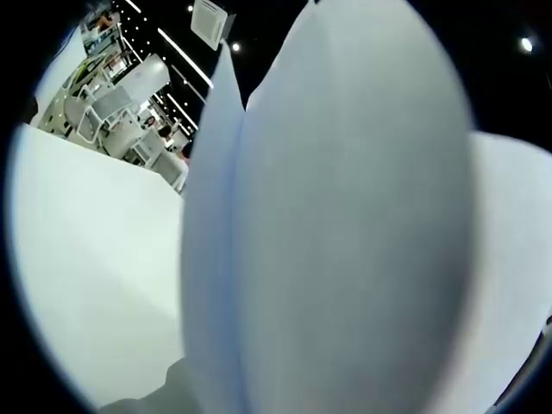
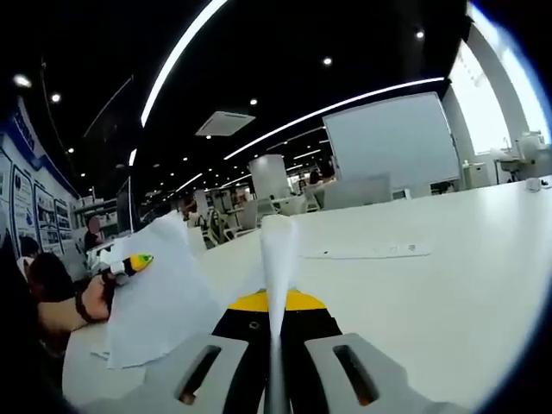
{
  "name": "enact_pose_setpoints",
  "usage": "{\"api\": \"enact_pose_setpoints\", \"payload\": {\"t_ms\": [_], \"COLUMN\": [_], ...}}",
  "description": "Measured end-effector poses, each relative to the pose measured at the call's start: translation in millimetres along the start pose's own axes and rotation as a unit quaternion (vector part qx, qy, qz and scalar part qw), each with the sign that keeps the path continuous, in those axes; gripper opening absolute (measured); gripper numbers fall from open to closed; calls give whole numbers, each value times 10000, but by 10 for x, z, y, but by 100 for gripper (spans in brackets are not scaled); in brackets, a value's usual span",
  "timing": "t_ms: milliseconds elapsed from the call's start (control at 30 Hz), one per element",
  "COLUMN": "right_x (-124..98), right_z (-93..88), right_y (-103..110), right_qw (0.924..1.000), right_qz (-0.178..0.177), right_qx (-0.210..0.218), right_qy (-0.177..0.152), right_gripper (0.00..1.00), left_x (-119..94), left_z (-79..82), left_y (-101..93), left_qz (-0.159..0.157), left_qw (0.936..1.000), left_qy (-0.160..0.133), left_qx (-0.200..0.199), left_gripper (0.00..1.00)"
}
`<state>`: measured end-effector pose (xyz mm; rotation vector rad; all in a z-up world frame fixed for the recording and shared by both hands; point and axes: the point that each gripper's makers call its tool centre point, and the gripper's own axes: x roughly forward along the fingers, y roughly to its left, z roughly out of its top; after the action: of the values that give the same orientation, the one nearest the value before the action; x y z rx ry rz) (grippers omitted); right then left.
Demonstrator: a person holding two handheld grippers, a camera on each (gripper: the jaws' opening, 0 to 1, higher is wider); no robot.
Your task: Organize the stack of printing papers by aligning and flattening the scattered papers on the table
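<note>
White printing papers (image 1: 345, 241) rise right in front of the left gripper view as two curved sheets and hide that gripper's jaws. In the right gripper view a hand holds my left gripper (image 2: 131, 264), yellow-green tipped, shut on the edge of a lifted bundle of papers (image 2: 164, 302) at the left. My right gripper (image 2: 276, 317) is shut on a sheet (image 2: 278, 259) that stands edge-on between its jaws at the centre. The white table (image 2: 448, 293) lies under both.
A thin white strip (image 2: 366, 251) lies flat on the table further out. Office chairs (image 2: 259, 211) and a large whiteboard (image 2: 392, 138) stand beyond the far edge. A person's arm (image 2: 52, 310) is at the left. The table (image 1: 95, 259) spreads left of the papers.
</note>
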<state>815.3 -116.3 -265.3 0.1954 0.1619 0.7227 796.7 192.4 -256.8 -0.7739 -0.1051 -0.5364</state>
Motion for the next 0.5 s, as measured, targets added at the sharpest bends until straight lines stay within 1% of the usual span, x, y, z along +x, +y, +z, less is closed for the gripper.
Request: {"api": "enact_pose_setpoints", "payload": {"t_ms": [500], "right_x": [-10], "right_z": [56], "right_y": [41], "right_qw": [9999], "right_qz": [90], "right_qx": [-60], "right_qy": [-123], "right_gripper": [0], "left_x": [1], "left_z": [0], "left_y": [1], "left_qz": [-1], "left_qw": [10000], "left_qy": [-4], "left_qx": [-1], "left_gripper": [6]}}
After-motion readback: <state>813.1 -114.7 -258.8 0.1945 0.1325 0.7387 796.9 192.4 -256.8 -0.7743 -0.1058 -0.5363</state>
